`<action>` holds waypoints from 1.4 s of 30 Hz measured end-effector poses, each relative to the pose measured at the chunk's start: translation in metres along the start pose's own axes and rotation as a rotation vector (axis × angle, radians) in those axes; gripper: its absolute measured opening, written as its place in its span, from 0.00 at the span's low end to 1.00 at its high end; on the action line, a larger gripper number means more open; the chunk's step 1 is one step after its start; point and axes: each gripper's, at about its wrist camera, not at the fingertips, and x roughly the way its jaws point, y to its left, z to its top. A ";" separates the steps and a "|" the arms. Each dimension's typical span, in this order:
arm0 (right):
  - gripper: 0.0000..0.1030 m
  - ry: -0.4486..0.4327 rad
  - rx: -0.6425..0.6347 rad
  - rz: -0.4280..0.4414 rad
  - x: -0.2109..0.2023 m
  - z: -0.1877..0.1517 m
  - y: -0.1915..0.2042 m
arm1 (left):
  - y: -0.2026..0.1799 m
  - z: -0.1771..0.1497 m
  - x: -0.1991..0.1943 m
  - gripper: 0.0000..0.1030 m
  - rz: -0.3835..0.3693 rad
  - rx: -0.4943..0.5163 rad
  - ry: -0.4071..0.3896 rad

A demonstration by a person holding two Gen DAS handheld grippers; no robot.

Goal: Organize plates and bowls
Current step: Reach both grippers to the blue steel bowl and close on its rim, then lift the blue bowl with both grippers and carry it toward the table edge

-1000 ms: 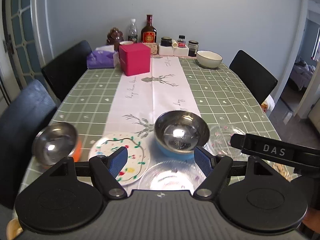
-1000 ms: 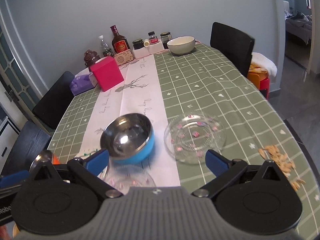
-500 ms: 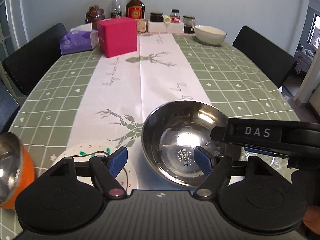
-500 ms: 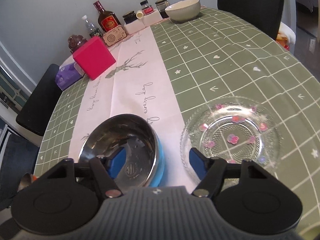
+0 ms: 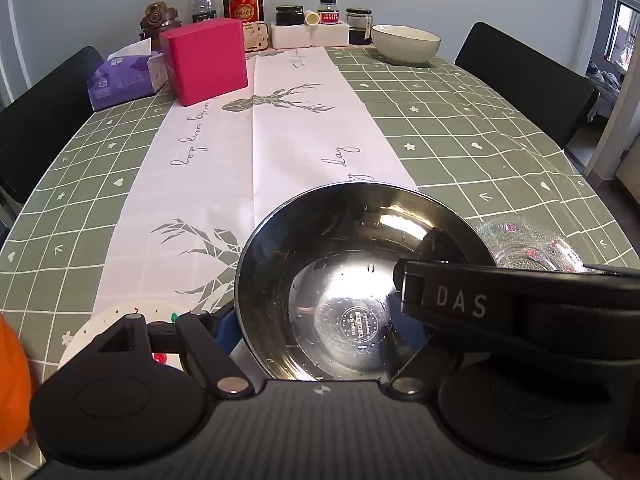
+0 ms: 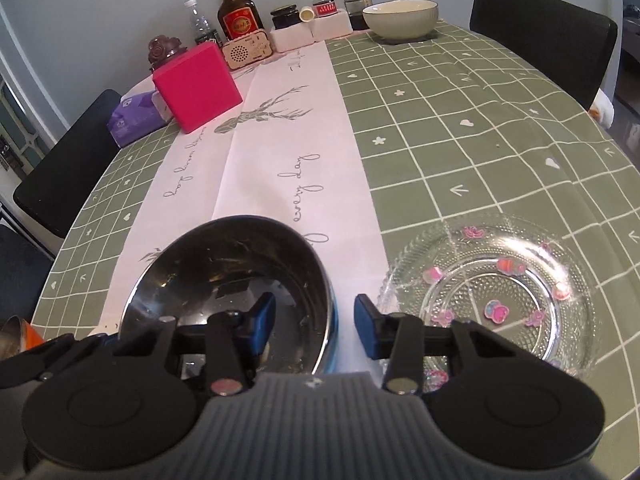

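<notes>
both grippers are at the steel bowl with the blue outer wall (image 6: 240, 300), which sits on the white runner of the table (image 6: 460, 128); the step in hand looks like taking hold of this bowl to move it. the right gripper (image 6: 314, 322) straddles the bowl's right rim, one pad inside and one outside; its jaws have just been narrowing but the pads still stand apart from the wall. the left gripper (image 5: 316, 332) straddles the bowl's near-left rim, fairly wide, not pressing. next the right jaws need to pinch the rim, then lift clear. just right of the bowl lies a clear glass plate (image 6: 500, 300), close enough to knock; left of the bowl sit a painted plate (image 5: 92, 336) and an orange bowl (image 5: 12, 380)
</notes>
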 end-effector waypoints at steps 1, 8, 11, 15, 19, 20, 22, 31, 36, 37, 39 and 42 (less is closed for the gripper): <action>0.35 0.001 0.004 0.009 0.000 0.000 -0.001 | 0.001 0.000 0.000 0.88 -0.007 -0.007 0.004; 0.11 -0.011 0.040 0.017 -0.003 -0.003 -0.009 | 0.017 -0.003 0.004 0.36 0.015 -0.128 0.036; 0.09 -0.018 0.029 0.019 -0.004 -0.005 -0.011 | 0.027 -0.002 0.002 0.27 -0.004 -0.185 0.040; 0.09 -0.006 0.046 0.022 -0.005 -0.004 -0.013 | 0.034 -0.001 -0.004 0.18 -0.026 -0.229 0.042; 0.09 0.009 0.065 0.043 -0.008 -0.007 -0.015 | 0.028 0.000 -0.013 0.17 0.002 -0.173 0.025; 0.08 0.005 0.057 0.039 -0.009 -0.008 -0.015 | 0.025 -0.001 -0.016 0.17 0.006 -0.150 0.019; 0.08 -0.003 0.062 0.039 -0.015 -0.010 -0.016 | 0.021 -0.003 -0.023 0.17 0.006 -0.117 0.004; 0.08 -0.016 0.062 0.079 -0.070 -0.012 -0.014 | 0.012 -0.007 -0.081 0.18 -0.002 -0.106 -0.031; 0.08 -0.040 0.056 0.109 -0.122 -0.022 -0.006 | 0.000 -0.023 -0.135 0.20 0.019 -0.026 -0.074; 0.08 -0.034 0.046 0.115 -0.130 -0.025 -0.004 | -0.001 -0.026 -0.146 0.20 0.025 -0.024 -0.079; 0.07 -0.028 0.020 0.126 -0.149 -0.033 0.002 | -0.002 -0.035 -0.167 0.20 0.031 -0.020 -0.104; 0.07 -0.035 -0.026 0.137 -0.180 -0.049 0.011 | -0.005 -0.053 -0.196 0.20 0.043 -0.010 -0.134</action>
